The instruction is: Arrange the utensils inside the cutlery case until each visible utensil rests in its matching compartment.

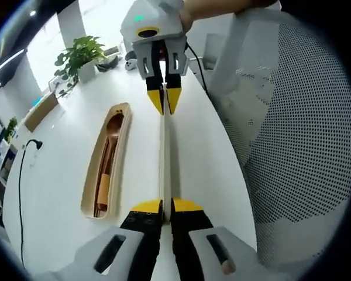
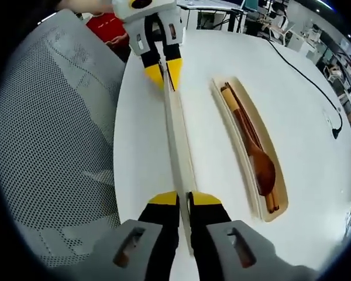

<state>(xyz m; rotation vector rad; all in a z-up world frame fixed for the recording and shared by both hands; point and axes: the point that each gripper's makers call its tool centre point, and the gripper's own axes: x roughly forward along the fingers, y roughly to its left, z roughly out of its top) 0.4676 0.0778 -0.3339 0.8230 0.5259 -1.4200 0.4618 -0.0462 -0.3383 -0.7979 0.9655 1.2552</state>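
Cream-coloured case lid (image 1: 164, 152), held on edge above the white desk (image 1: 58, 175), is clamped at opposite ends by the left gripper (image 1: 162, 206) and right gripper (image 2: 183, 199). Beside it lies the open cutlery case (image 2: 281, 206) holding a wooden spoon (image 2: 261, 164) and chopsticks (image 2: 238, 114). Lowering it well probably means keeping both ends level and aligned.

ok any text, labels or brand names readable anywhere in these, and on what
None can be read.
The lid, held at its two ends by the left gripper and the right gripper: plain, no print.
The cutlery case and the wooden spoon in it: no markings visible.
Background items beyond the table: too small and blurred to tell.
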